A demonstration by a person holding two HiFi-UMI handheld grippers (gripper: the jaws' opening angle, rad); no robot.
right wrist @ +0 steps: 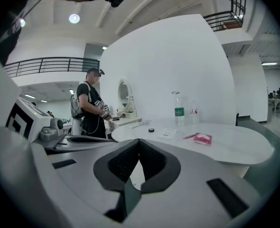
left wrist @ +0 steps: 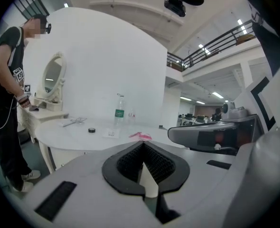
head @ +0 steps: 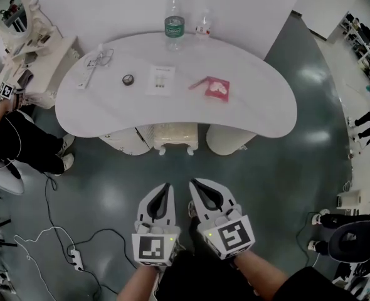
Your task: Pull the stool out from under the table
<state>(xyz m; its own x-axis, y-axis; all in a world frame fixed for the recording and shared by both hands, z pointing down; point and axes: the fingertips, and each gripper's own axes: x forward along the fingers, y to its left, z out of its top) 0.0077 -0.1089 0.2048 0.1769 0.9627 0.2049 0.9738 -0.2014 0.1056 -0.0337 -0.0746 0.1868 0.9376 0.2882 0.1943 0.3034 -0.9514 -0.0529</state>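
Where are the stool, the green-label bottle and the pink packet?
stool point(head: 175, 137), head view, front of its cream seat
green-label bottle point(head: 174, 25), head view, its green label
pink packet point(head: 216, 88), head view, its middle

At frame centre the table point(head: 260, 99) is hiding most of the stool point(head: 175, 138); the left edge is cutting off a person point(head: 22, 143).

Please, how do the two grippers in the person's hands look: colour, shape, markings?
Both the left gripper and the right gripper have light grey tapering shells with black ribbed pads inside. Each carries a cube with black-and-white square markers and a small green light. The forearms show no sleeves.
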